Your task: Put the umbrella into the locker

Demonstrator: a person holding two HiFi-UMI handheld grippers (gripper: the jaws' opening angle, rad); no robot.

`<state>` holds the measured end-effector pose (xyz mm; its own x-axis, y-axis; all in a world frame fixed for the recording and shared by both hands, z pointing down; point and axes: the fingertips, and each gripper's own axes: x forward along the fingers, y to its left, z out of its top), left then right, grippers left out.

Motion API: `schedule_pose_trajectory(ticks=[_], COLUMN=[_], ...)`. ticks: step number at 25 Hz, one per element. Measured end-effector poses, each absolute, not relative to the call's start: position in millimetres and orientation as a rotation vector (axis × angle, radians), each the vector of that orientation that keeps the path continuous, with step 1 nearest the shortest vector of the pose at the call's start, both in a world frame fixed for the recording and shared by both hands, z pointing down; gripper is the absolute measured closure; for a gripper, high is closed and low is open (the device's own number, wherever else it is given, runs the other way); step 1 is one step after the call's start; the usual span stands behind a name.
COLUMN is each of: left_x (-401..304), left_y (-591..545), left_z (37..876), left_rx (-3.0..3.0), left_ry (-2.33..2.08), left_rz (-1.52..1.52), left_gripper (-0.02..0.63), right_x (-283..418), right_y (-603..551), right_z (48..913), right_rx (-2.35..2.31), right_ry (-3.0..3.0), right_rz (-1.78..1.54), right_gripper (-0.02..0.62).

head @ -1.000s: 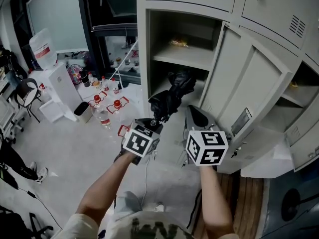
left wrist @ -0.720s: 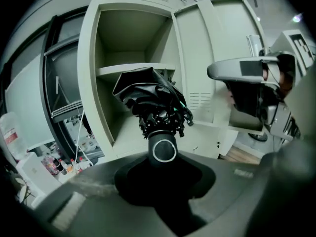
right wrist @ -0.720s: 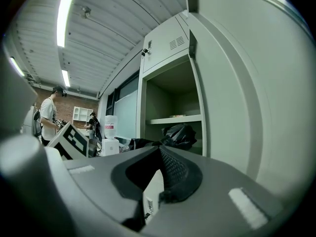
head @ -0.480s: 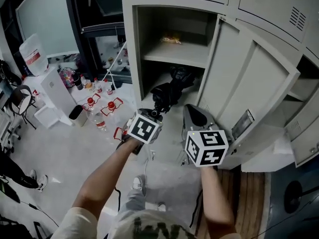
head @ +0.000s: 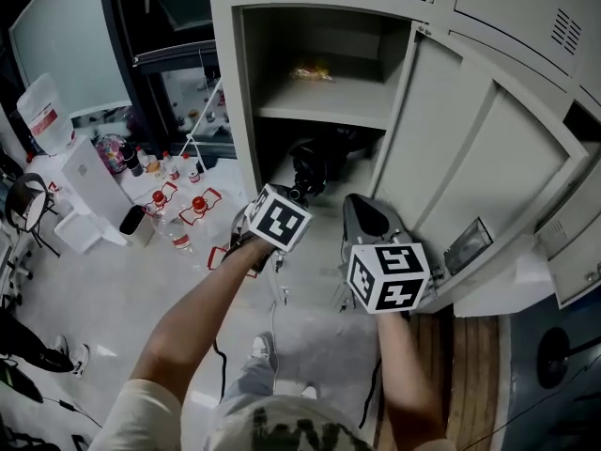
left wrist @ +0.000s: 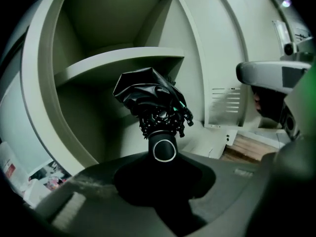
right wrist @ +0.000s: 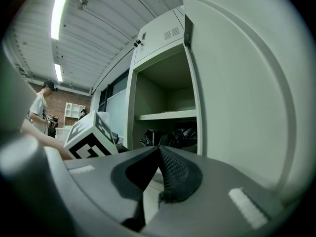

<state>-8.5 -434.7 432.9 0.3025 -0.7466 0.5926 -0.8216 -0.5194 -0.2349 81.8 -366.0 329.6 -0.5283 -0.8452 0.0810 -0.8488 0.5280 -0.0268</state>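
Left gripper [head: 296, 197]: jaws part closed, clamped on the handle end of the folded black umbrella [left wrist: 150, 95]. It is held by the handle so the bundled cloth end leads. That end sits at centre frame in the head view, inside the mouth of the open locker [head: 235, 83], in the lower bay under the shelf [head: 319, 101].

Right gripper [head: 362, 216]: jaws together, nothing between them. It hangs lower centre, just beside the swung-out door [head: 470, 158], likely keeping clear of the opening.
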Motion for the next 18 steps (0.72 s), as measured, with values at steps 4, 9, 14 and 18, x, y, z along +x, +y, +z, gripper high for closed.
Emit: schedule_pose_trajectory(ticks=[4,9,14,18], left_x=[-5,-1,-2,-1], left_y=[-450,-474,-500,-519], left_z=[440,440,437,443], left_rx=[2.439,2.436,2.430,2.401], left_ry=[-1.448,-1.413,-1.430,-1.434], left_rz=[1.060,1.120,1.161,1.198], left_gripper=[0.505,0.503,0.503,0.502], right_x=[78,77,83,84], right_y=[-374,-386,-396,-405], right_z=[332,326,330,333], right_rx=[1.516,1.547,1.585,1.606], right_ry=[-2.681,-2.678,-2.651,-2.635], right_rz=[0.102,0.092,0.099,0.103], right_gripper=[0.598,0.598,0.598,0.598])
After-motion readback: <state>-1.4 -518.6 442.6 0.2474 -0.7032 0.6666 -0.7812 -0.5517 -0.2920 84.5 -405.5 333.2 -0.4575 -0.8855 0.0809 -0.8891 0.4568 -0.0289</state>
